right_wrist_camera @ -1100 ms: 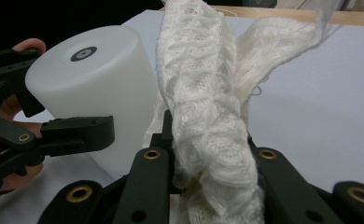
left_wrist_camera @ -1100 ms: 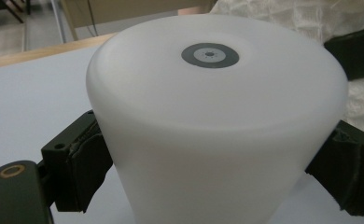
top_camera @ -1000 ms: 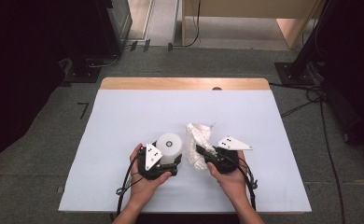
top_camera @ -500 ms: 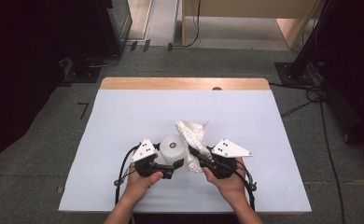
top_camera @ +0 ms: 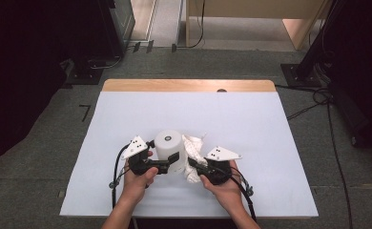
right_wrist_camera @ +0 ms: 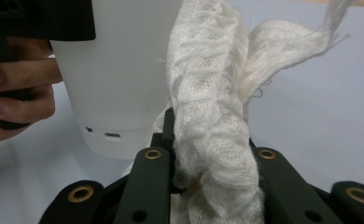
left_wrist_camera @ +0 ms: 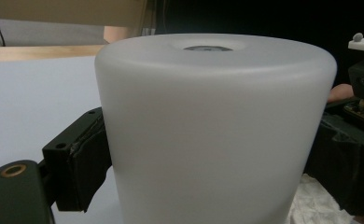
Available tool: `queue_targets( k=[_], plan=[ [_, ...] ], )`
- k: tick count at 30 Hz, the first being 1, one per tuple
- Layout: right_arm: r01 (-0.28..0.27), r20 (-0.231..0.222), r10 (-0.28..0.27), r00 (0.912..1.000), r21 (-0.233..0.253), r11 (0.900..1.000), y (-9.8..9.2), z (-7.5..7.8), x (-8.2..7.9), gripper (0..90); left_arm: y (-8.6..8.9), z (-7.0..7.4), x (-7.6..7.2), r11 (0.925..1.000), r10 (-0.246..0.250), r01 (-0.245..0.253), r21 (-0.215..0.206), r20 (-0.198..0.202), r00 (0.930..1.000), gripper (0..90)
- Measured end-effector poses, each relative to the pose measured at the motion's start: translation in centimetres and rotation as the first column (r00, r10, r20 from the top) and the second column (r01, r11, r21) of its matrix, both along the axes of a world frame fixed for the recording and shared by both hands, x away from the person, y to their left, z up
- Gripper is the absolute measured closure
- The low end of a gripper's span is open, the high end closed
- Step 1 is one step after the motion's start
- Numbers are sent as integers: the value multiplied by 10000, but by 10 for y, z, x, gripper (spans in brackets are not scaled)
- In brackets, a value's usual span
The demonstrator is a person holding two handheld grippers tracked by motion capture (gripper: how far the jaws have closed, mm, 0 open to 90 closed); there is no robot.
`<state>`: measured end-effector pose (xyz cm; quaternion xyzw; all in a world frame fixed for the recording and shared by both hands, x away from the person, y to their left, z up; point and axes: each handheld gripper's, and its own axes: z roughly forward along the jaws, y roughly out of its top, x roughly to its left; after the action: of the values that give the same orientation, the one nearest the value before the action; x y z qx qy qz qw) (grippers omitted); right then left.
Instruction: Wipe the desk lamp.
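A white matte cylinder (top_camera: 169,147) with a small dark spot on its top stands upright near the table's front edge. My left gripper (top_camera: 170,161) is shut on the cylinder (left_wrist_camera: 213,130), one black jaw pressed on each side of it. Just right of it, my right gripper (top_camera: 192,168) is shut on a crumpled white knitted cloth (top_camera: 193,145). In the right gripper view the cloth (right_wrist_camera: 208,116) rises from between my jaws (right_wrist_camera: 208,175) and lies against the cylinder's (right_wrist_camera: 115,70) side. Whether the cylinder's base touches the table I cannot tell.
The table has a pale blue-white top (top_camera: 251,124) and a wooden strip (top_camera: 189,85) along its far edge. Grey carpet, cables (top_camera: 313,102) and furniture legs surround it. A hand (right_wrist_camera: 17,93) holds the left gripper close to the cylinder.
Both grippers have drawn together and a little toward the front edge. The left jaws now grip the cylinder's sides, and the cloth has come up against the cylinder.
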<state>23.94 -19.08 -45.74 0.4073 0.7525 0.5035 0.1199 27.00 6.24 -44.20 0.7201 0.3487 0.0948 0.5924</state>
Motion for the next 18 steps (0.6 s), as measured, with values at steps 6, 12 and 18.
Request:
queue_targets(
  k=[6,12,18],
  plan=[
    [231,331,-242,9992,345,9991,-8,13,0,764,-15,-9,-3,9959,-156,137,894,208,9997,87],
    [449,1048,-536,9931,831,9955,-18,34,-5,766,-28,-15,-8,9869,-433,374,1569,345,9985,87],
    [408,1443,-549,9880,983,9943,-21,45,-10,767,-33,-14,-10,9856,-602,540,1603,341,9976,87]
  ],
)
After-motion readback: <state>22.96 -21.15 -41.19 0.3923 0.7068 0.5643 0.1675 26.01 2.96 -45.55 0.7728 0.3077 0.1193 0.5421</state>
